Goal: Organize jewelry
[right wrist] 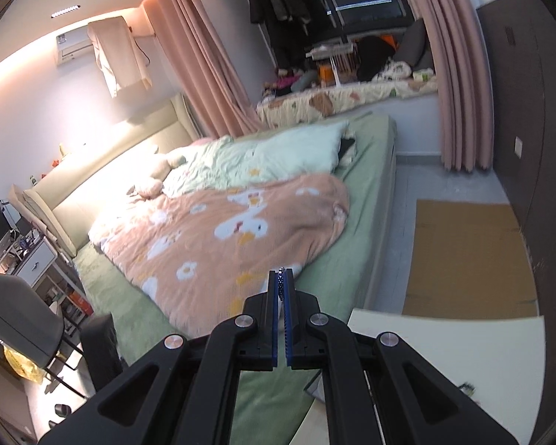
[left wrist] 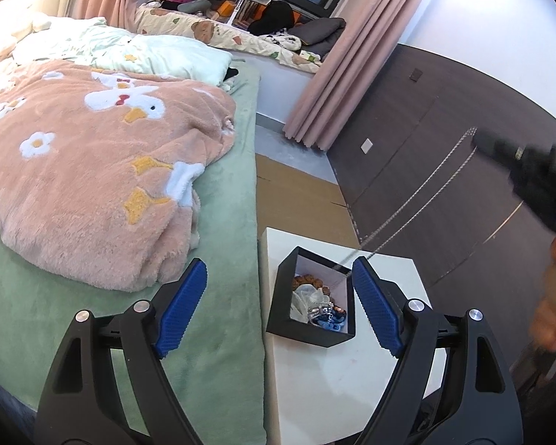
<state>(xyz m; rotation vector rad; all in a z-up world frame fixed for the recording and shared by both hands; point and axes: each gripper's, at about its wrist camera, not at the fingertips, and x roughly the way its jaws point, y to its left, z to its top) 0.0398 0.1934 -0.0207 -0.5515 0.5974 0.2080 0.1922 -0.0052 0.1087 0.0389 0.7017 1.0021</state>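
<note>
A black open box (left wrist: 307, 337) stands on the white table (left wrist: 315, 378), with a heap of jewelry (left wrist: 317, 304) inside it: brown beads, blue pieces, something silvery. My left gripper (left wrist: 278, 263) hovers just before the box, jaws wide open and empty. A long silver chain (left wrist: 426, 200) runs from the box's far corner up to my right gripper (left wrist: 478, 142), blurred at the upper right. In the right wrist view my right gripper (right wrist: 282, 272) is shut, and a bit of the chain (right wrist: 281, 294) shows between its blue pads.
The bed with a green sheet (left wrist: 218, 222) and a pink duck blanket (left wrist: 103, 170) lies directly left of the table. Cardboard (left wrist: 293, 193) covers the floor beyond, beside dark cabinet doors (left wrist: 407, 118). A person's hand (left wrist: 552, 319) is at the right edge.
</note>
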